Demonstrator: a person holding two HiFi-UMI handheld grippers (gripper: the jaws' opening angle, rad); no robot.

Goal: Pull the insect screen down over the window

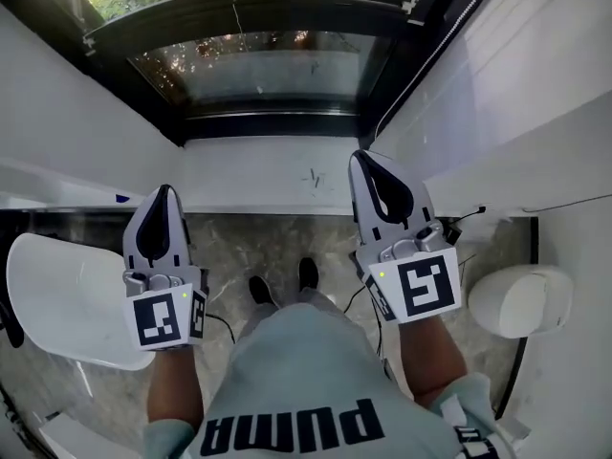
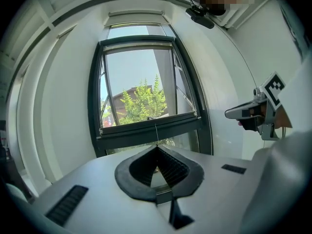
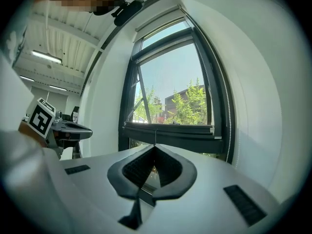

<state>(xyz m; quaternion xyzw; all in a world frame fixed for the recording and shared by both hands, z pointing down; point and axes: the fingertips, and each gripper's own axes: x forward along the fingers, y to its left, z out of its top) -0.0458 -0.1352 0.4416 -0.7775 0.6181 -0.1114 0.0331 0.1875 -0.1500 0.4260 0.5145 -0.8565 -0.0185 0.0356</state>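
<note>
The black-framed window (image 1: pixel 273 122) sits in a white recess straight ahead. The insect screen's dark bottom bar (image 1: pixel 258 10) (image 2: pixel 151 126) (image 3: pixel 170 129) crosses the pane low down, with a strip of bare glass under it. A thin pull cord (image 2: pixel 156 133) (image 3: pixel 155 138) hangs from the bar's middle. My left gripper (image 1: pixel 164 189) (image 2: pixel 157 147) is shut and empty, held back from the window at about sill height. My right gripper (image 1: pixel 361 156) (image 3: pixel 155 146) is shut too, a little nearer the sill (image 1: pixel 277 175), with nothing between its fingers. Each gripper shows in the other's view.
White walls close in on both sides of the recess. A bead chain (image 3: pixel 225 96) runs down the frame's right side. Below lie a marble floor (image 1: pixel 239 247), a white seat (image 1: pixel 67 299) on the left, a white rounded fixture (image 1: pixel 521 299) on the right and a black cable (image 1: pixel 359 299).
</note>
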